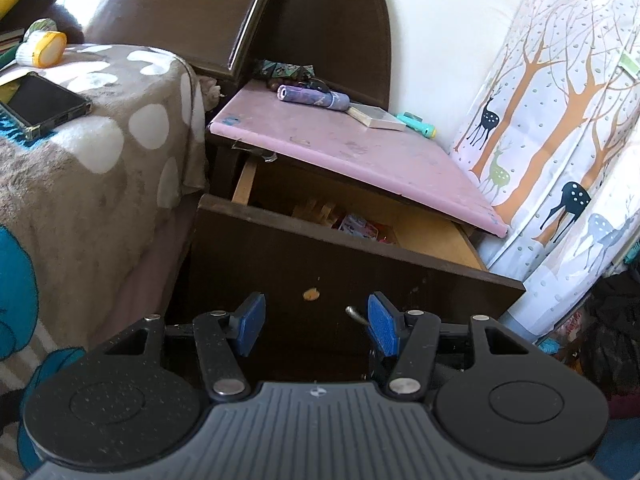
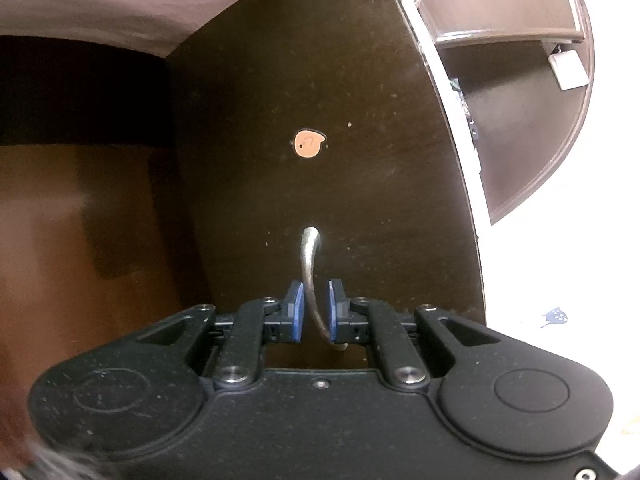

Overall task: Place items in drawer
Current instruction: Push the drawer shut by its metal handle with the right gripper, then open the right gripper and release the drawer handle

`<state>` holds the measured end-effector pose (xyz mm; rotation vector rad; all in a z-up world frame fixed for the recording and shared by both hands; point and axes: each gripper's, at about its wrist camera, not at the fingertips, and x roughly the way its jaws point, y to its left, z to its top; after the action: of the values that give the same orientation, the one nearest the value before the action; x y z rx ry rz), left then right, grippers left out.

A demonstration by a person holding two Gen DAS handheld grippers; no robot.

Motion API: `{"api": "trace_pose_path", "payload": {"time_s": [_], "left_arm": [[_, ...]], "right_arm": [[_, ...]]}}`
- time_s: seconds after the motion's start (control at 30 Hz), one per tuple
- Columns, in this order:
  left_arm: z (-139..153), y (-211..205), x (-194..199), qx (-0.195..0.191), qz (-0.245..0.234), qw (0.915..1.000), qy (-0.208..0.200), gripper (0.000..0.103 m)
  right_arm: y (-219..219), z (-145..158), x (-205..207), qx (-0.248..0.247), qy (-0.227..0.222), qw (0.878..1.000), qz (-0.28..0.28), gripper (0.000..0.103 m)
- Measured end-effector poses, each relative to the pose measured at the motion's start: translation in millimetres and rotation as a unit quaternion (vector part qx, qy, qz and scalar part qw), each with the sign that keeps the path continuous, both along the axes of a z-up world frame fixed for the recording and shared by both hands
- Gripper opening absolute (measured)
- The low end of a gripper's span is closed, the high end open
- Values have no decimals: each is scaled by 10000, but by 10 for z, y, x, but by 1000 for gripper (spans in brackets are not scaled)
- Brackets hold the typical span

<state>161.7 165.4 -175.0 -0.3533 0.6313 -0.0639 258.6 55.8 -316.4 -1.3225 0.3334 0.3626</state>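
Note:
A dark wooden drawer (image 1: 340, 264) of the nightstand stands pulled out, with papers and small items inside. Its metal handle (image 2: 310, 276) curves off the dark front (image 2: 320, 100). My right gripper (image 2: 315, 312) has its blue pads on either side of the handle, nearly closed around it with small gaps showing. My left gripper (image 1: 316, 324) is open and empty in front of the drawer front, with the handle tip (image 1: 354, 314) beside its right pad. On the pink nightstand top (image 1: 320, 140) lie a purple roll (image 1: 314, 98), a book (image 1: 376, 117) and a teal flashlight (image 1: 418, 124).
A bed with a spotted grey blanket (image 1: 100, 140) is to the left, with a phone (image 1: 42, 104) and a yellow container (image 1: 44, 49) on it. A deer-print curtain (image 1: 560, 140) hangs at the right. A dark headboard (image 1: 320, 20) stands behind the nightstand.

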Motion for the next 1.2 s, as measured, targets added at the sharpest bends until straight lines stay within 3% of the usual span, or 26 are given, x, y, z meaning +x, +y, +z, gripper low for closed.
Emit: {"api": "trace_pose_path", "payload": {"time_s": [0.73,1.2], "left_arm": [[-62,108,72,-149,229,9995,179,56],[-107,121,99,-118,275,9992,282,56]], "right_arm": [[59,-31,495,-171,176,9996,-127,1],[101,-63,552,-299,208,9991,-222,0]]}}
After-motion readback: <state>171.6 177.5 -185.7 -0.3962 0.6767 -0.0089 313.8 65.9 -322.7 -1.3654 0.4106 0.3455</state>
